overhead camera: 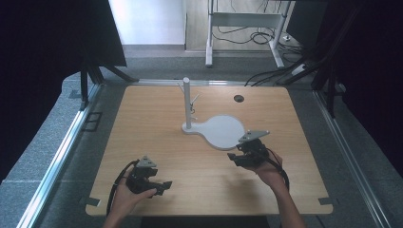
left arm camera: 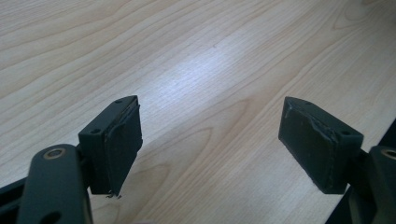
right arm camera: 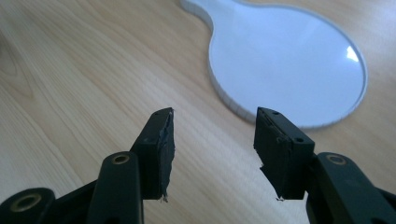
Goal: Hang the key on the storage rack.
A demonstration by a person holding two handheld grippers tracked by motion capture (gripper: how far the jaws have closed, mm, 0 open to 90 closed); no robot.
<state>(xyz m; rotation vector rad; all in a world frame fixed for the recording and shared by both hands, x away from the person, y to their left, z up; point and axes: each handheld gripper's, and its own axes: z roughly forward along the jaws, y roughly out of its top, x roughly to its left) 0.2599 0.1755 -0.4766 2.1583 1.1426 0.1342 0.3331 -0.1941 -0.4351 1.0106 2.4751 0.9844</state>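
Observation:
A white stand with an upright post [overhead camera: 187, 102] and a flat round base plate [overhead camera: 223, 131] sits on the middle of the wooden table [overhead camera: 157, 142]. My left gripper [overhead camera: 164, 186] rests low near the front left edge, open, with bare wood between its jaws [left arm camera: 210, 135]. My right gripper [overhead camera: 233, 156] hovers at the plate's near right rim, open and holding nothing. In the right gripper view [right arm camera: 212, 140] the white plate [right arm camera: 285, 56] lies just beyond the jaws.
Thin pegs stick out from the post [overhead camera: 194, 100]. A dark round hole [overhead camera: 238, 98] is set in the table's far right. Metal rails [overhead camera: 62, 152] run along both sides; cables [overhead camera: 266, 76] and desk legs stand on the floor behind.

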